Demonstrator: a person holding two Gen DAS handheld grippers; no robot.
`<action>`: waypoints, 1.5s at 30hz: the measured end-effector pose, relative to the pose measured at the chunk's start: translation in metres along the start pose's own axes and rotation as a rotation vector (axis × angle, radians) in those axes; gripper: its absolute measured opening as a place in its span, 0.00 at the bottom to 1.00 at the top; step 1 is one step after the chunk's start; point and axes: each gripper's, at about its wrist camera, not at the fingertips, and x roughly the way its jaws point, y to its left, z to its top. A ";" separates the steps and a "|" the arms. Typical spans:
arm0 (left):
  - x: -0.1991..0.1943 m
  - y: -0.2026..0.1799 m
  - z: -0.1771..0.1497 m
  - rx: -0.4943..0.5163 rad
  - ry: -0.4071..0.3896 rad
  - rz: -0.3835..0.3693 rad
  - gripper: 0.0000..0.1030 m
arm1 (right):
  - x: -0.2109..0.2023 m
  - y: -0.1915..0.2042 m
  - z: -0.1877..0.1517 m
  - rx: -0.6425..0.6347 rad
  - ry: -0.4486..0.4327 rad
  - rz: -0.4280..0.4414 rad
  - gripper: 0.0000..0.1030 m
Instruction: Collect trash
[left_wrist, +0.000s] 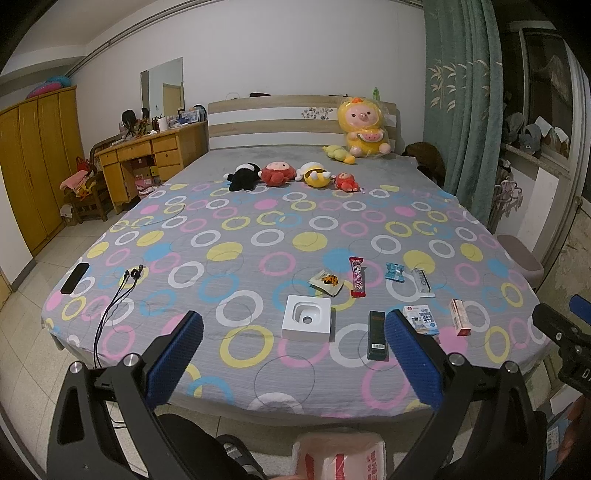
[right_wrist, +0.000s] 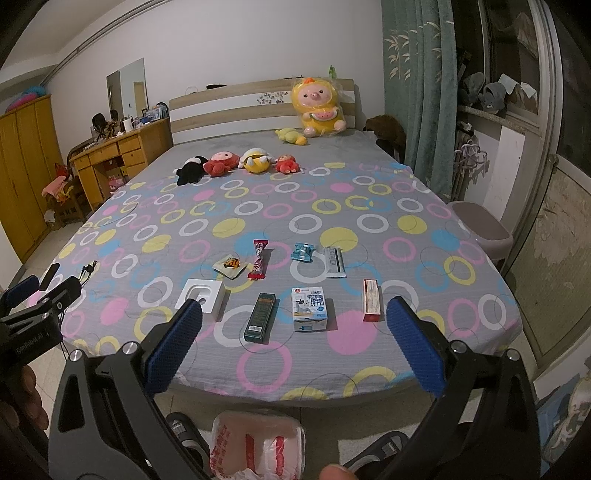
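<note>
Trash lies in two loose rows near the foot of the bed (right_wrist: 221, 206): a yellow snack packet (right_wrist: 231, 266), a red candy wrapper (right_wrist: 259, 259), a blue wrapper (right_wrist: 302, 252) and a white sachet (right_wrist: 334, 262) behind; a white box (right_wrist: 201, 294), a dark green carton (right_wrist: 260, 316), a small milk carton (right_wrist: 309, 308) and a red-and-white box (right_wrist: 371, 300) in front. Both tools hover short of the mattress edge, touching nothing. The left gripper (left_wrist: 293, 360) stands with its blue pads wide apart, as does the right gripper (right_wrist: 293, 349). A pink plastic-lined bin (right_wrist: 256, 441) sits on the floor below them. Plush toys (right_wrist: 236, 164) line the far half.
</note>
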 end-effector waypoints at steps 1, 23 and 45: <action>0.000 0.000 0.000 -0.001 0.001 0.000 0.94 | 0.000 0.000 0.000 -0.001 -0.001 -0.002 0.95; 0.049 0.024 -0.003 -0.011 0.107 -0.031 0.94 | 0.032 -0.043 -0.017 0.032 0.056 -0.017 0.95; 0.286 0.002 -0.018 -0.051 0.461 -0.032 0.93 | 0.236 -0.156 -0.003 0.146 0.410 -0.110 0.95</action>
